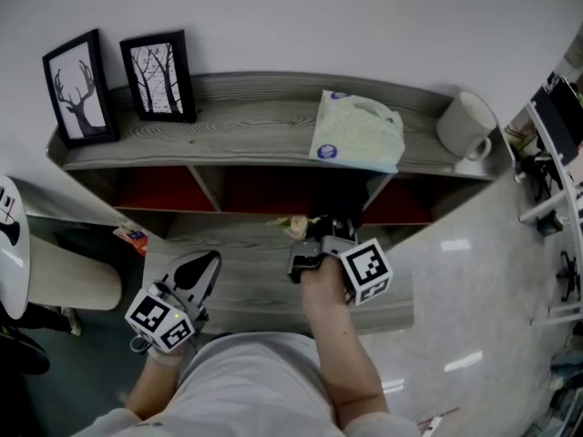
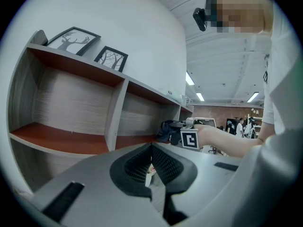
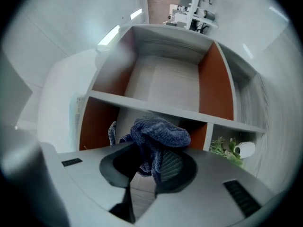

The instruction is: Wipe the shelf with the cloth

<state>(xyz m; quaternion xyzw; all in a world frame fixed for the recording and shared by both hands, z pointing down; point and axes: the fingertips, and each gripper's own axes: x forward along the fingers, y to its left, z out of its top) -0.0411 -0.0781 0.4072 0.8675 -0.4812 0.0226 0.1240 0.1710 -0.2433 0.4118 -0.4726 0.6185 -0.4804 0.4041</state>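
Head view: looks down on a grey shelf (image 1: 255, 121) against a white wall (image 1: 301, 16), with red-backed compartments under the top board. Shows a deer frame (image 1: 80, 87) and a tree frame (image 1: 159, 76) standing at the top board's left end, a pale bag (image 1: 357, 133) lying right of the middle, and a white mug (image 1: 466, 124) near the right end. Finds the right tongs (image 1: 319, 230) held in at the middle level, at the mouth of the compartment below the bag, with a small plant (image 1: 293, 226) just to their left. Places the left tongs (image 1: 208, 267) lower and further left, well apart from the right ones, above a lower board and touching nothing.

Right gripper view: shows those tongs clamped on a dark blue cloth (image 3: 158, 136), bunched above the pads with a fold hanging down between them. Looks past the cloth into an open compartment with orange-red side walls. Sets the cloth in front of a board's edge; cannot tell whether cloth and board touch. Catches the plant low at the right.

Left gripper view: shows the left tongs drawn together to a thin slit, gripping nothing. Picks out the right tongs and the dark cloth further along the shelf, at the compartments' front.
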